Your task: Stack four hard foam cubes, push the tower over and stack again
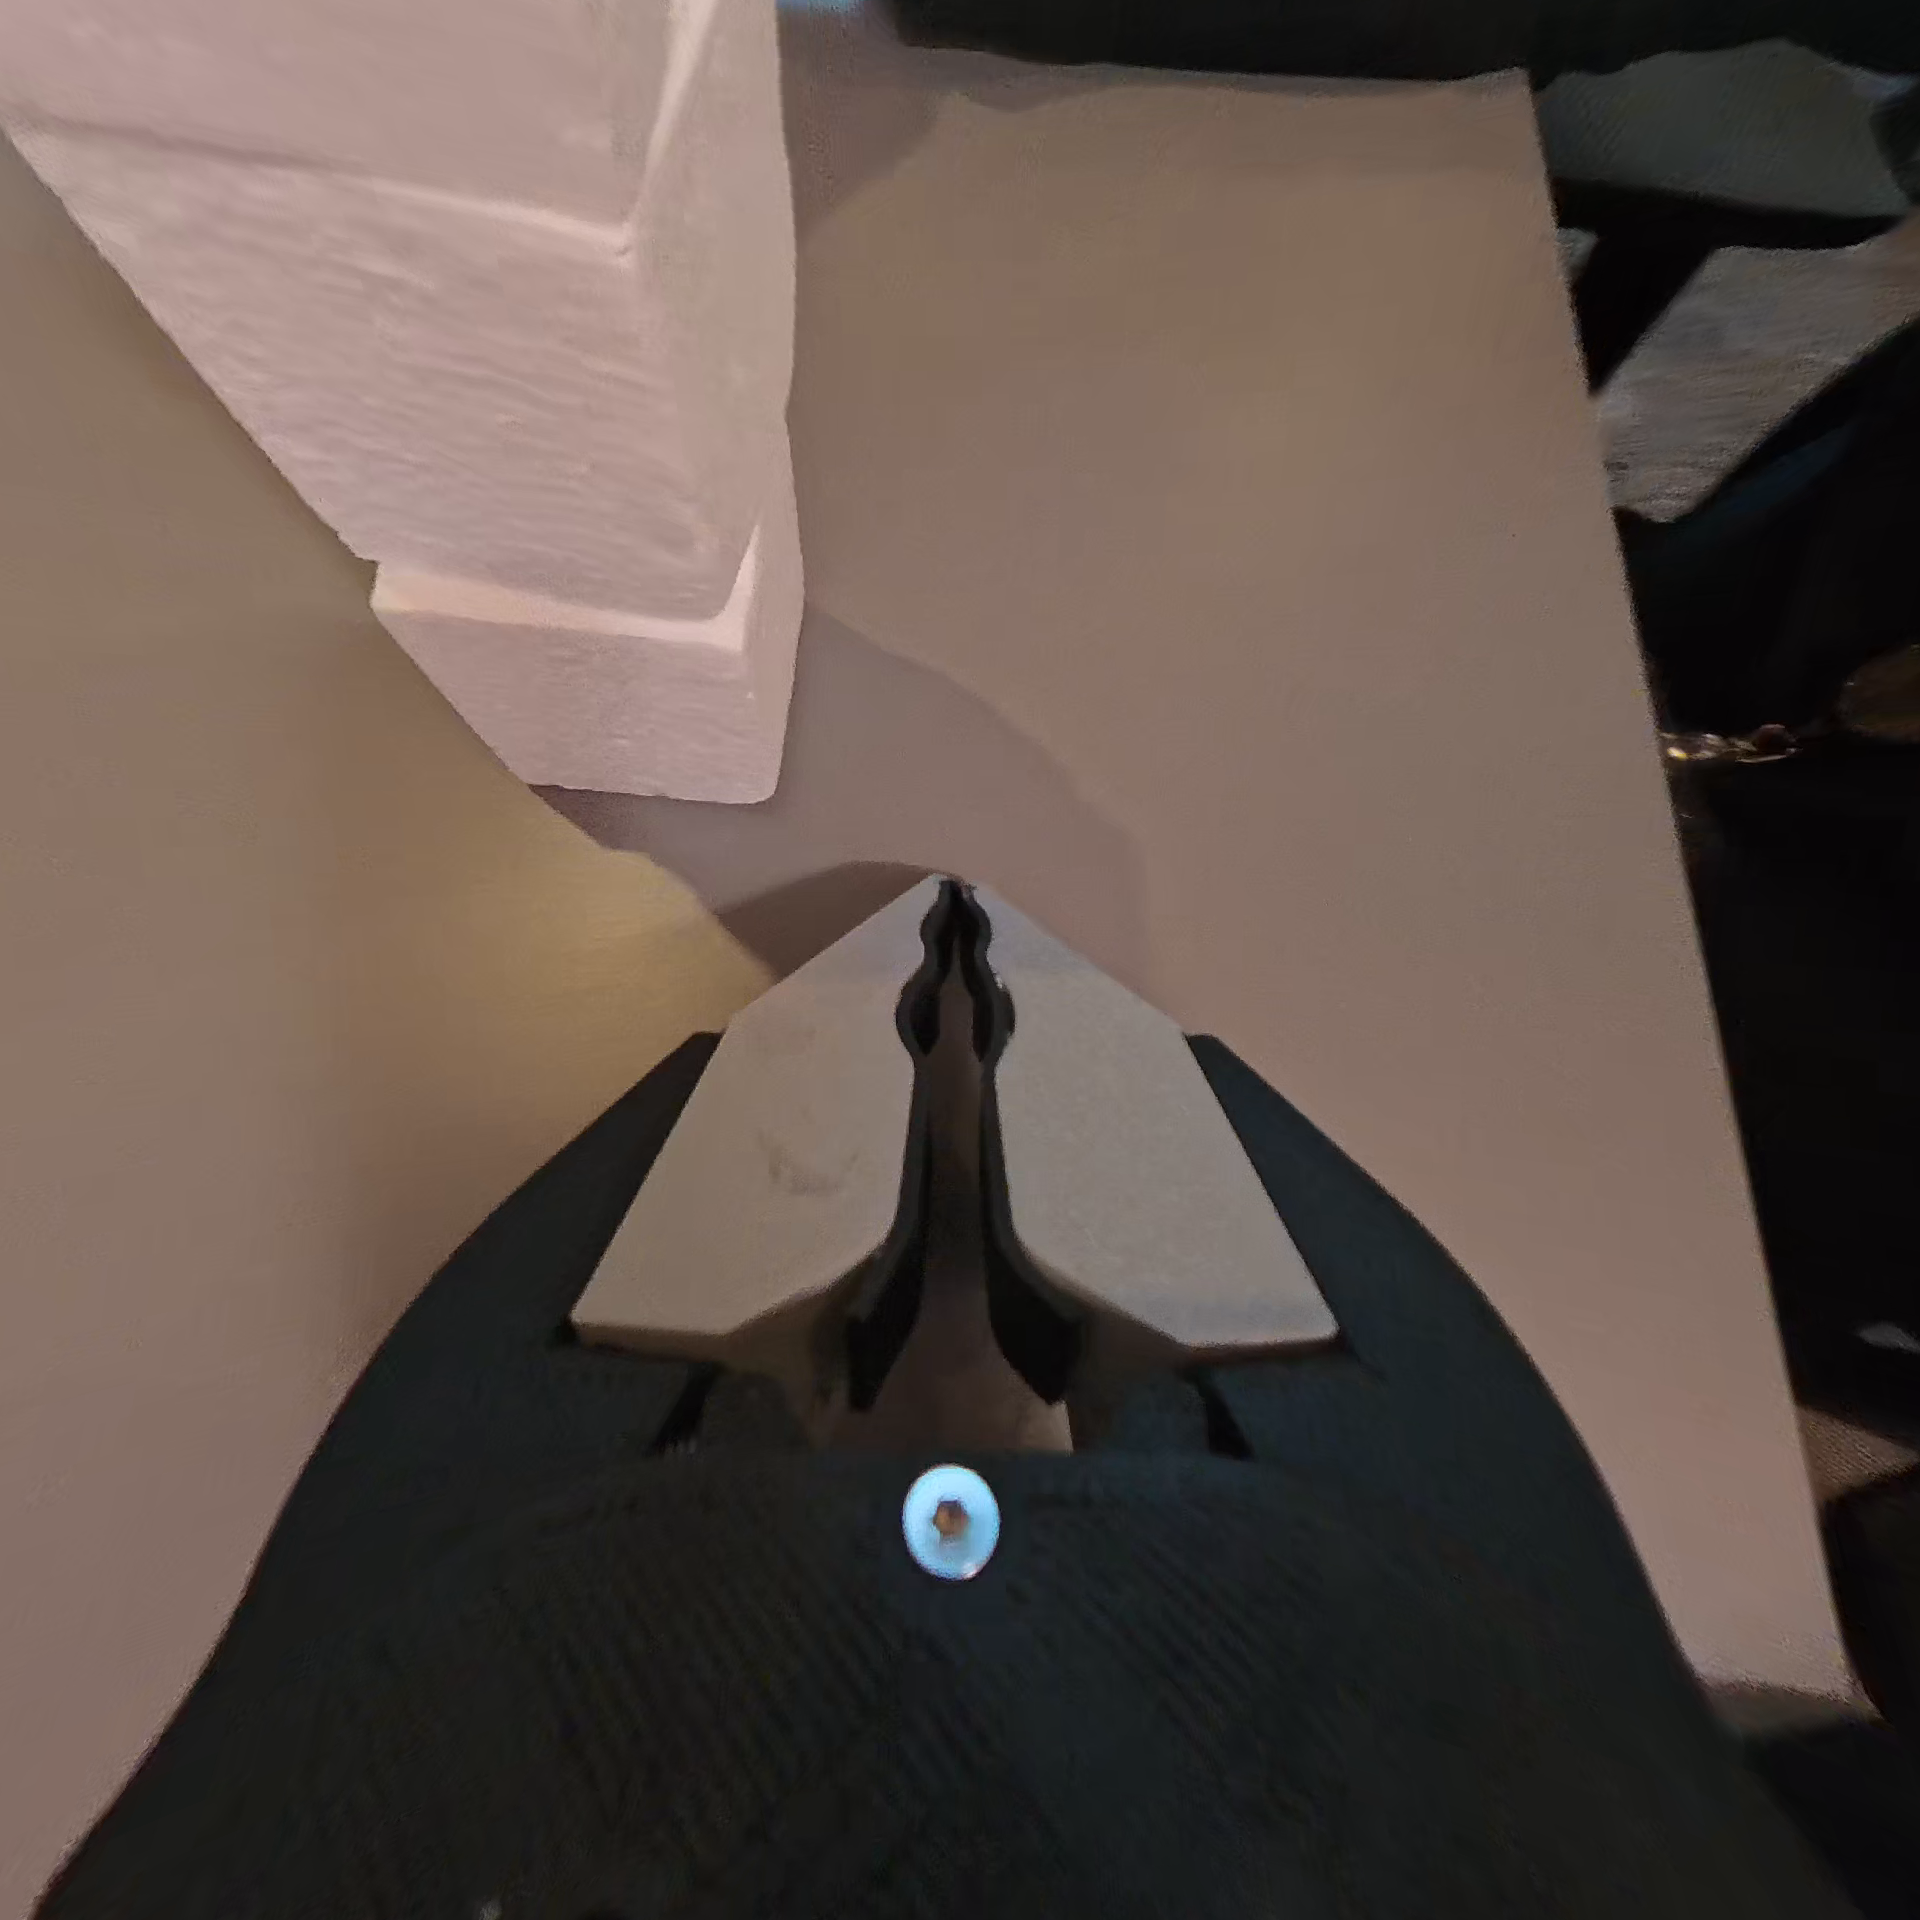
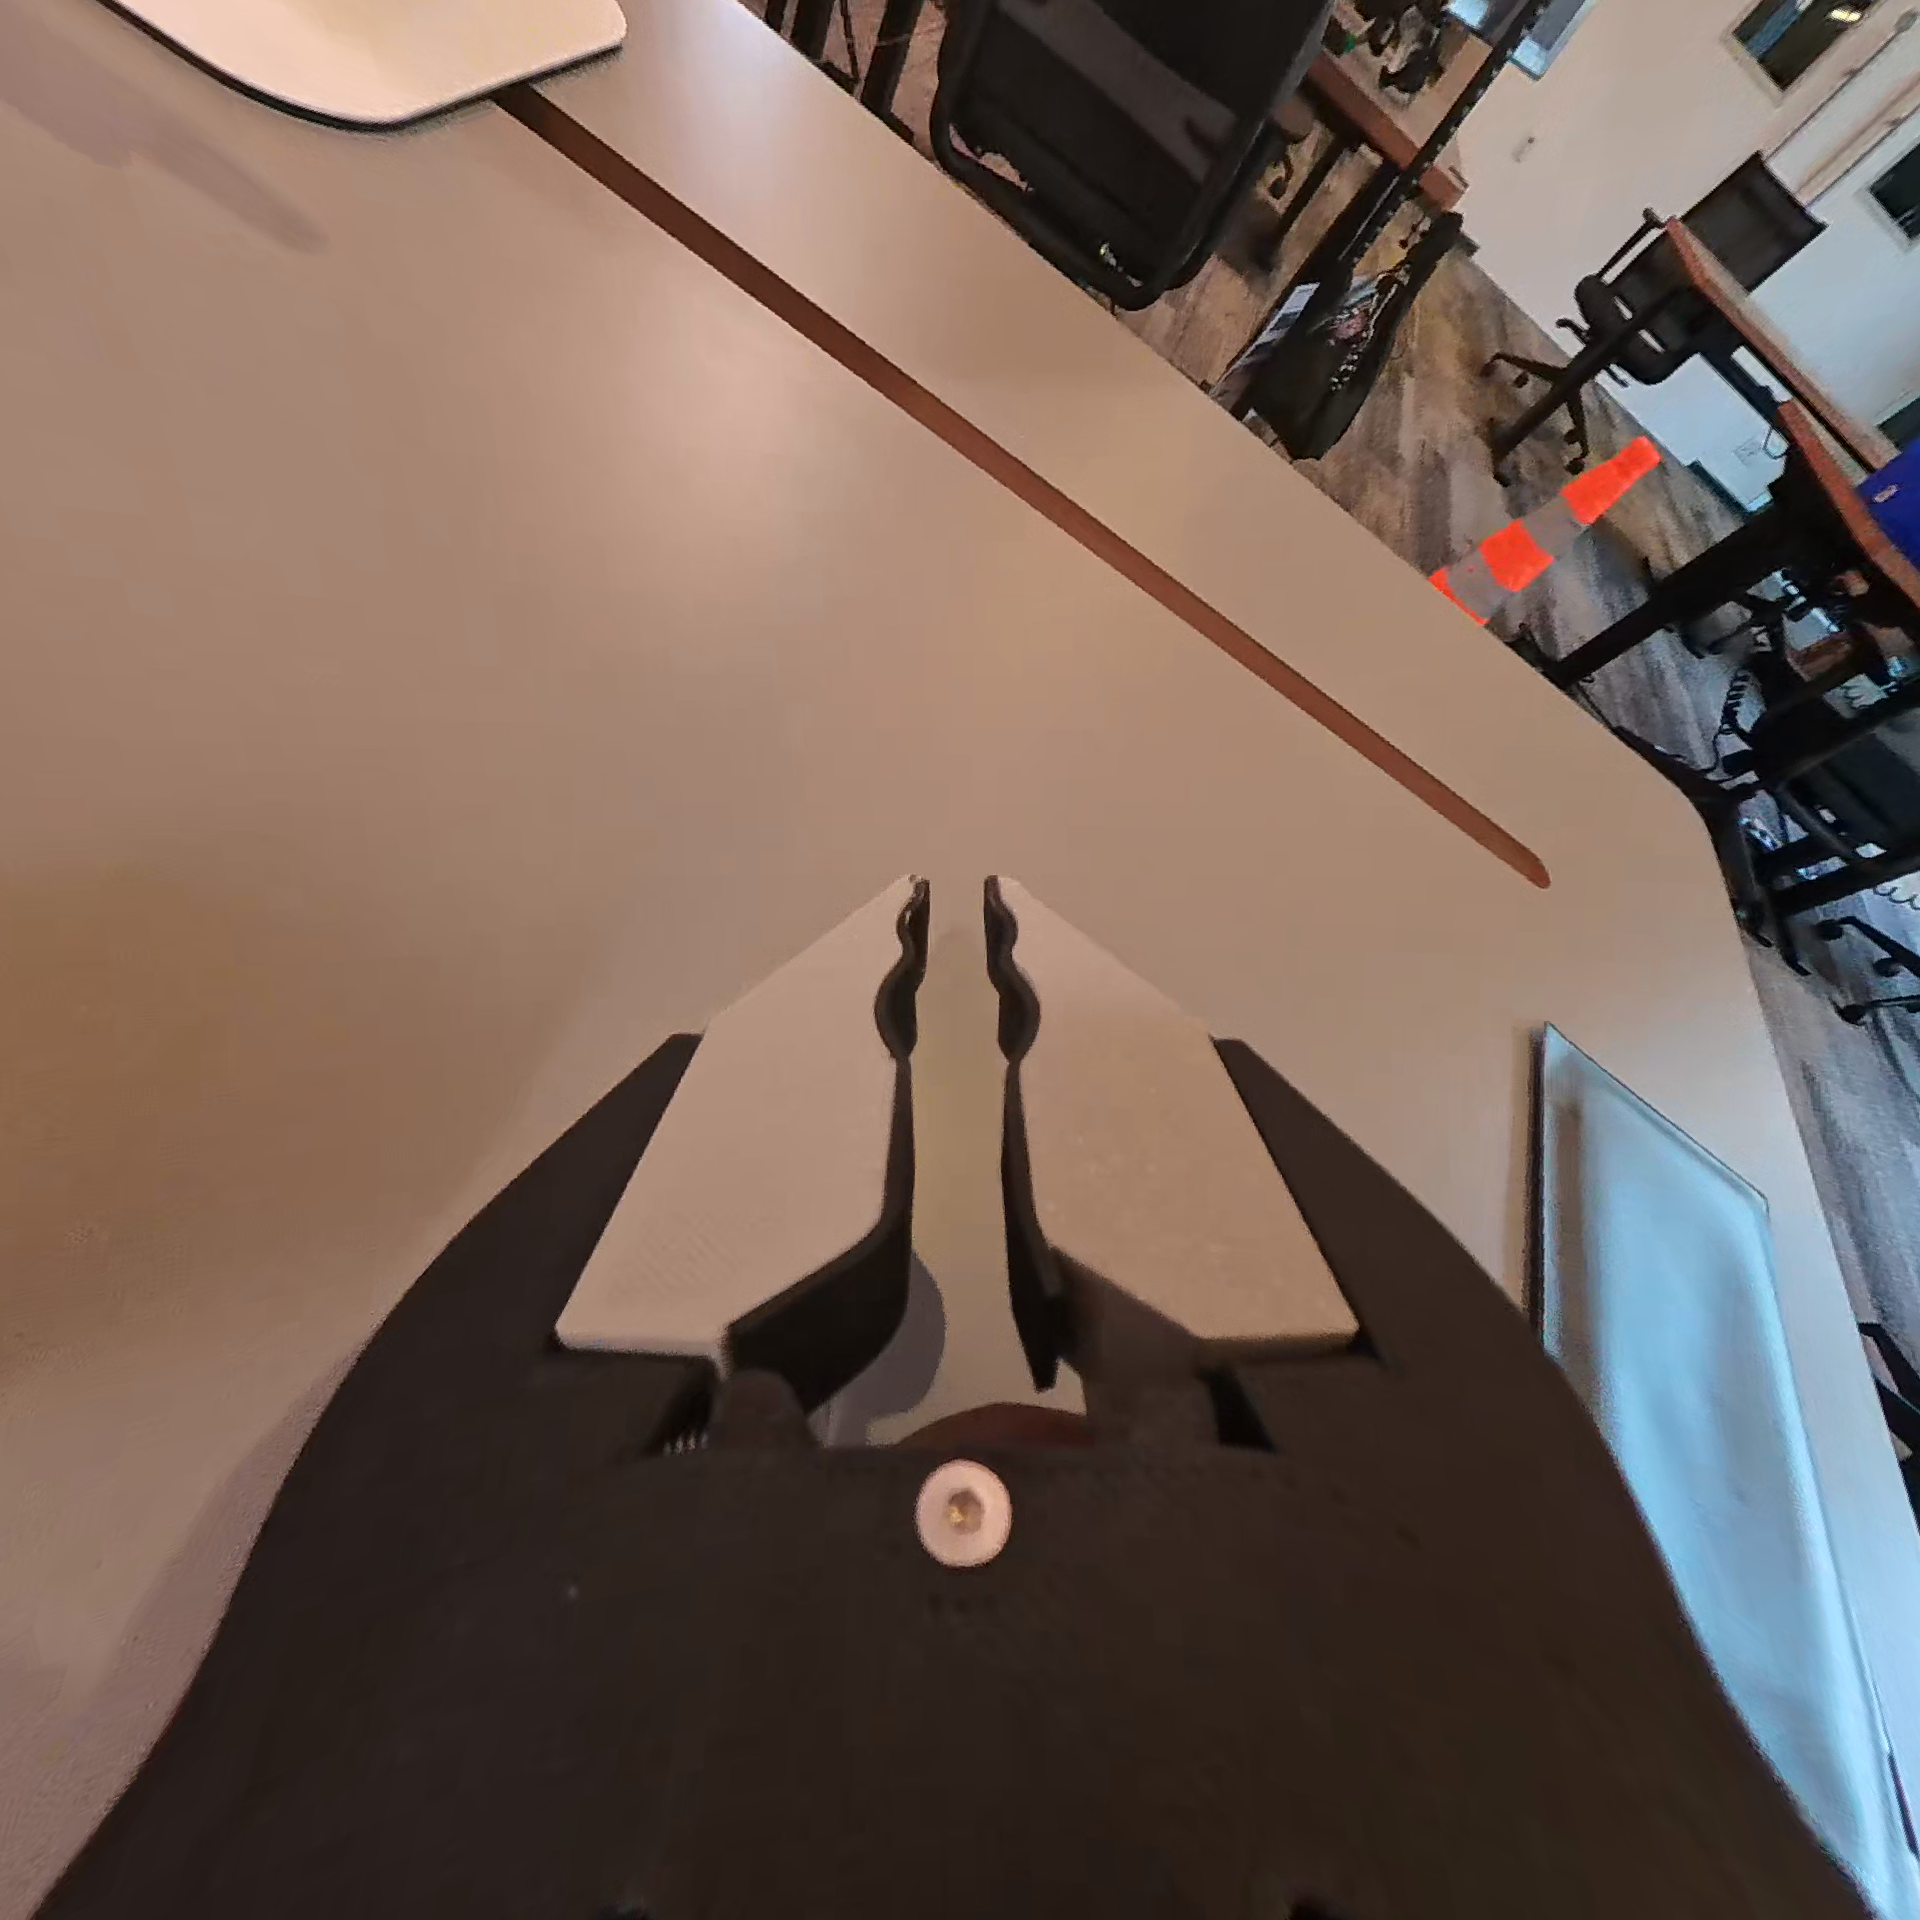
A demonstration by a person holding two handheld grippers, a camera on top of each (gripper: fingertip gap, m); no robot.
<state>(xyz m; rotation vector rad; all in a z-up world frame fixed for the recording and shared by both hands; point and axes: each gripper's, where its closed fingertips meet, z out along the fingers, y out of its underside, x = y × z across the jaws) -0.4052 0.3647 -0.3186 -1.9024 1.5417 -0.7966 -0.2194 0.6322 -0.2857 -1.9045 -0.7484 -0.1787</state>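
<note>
A tower of white foam cubes (image 1: pixel 499 395) stands on the beige table (image 1: pixel 1247 623), filling the upper left of the left wrist view; its top runs out of frame. The cubes sit slightly offset, with the bottom cube (image 1: pixel 613 696) sticking out. My left gripper (image 1: pixel 954 889) is shut and empty, its tips just to the right of and nearer than the bottom cube, apart from it. My right gripper (image 2: pixel 951 885) is nearly closed with a narrow gap and holds nothing, above bare table (image 2: pixel 520 623). No cubes show in the right wrist view.
The table's edge (image 1: pixel 1621 582) runs down the right with dark floor and grey shapes beyond. In the right wrist view a brown seam (image 2: pixel 1039 488) crosses the table, a white board (image 2: pixel 395 52) lies far left, a glass sheet (image 2: pixel 1683 1403) at right. Chairs and an orange cone (image 2: pixel 1538 530) stand beyond.
</note>
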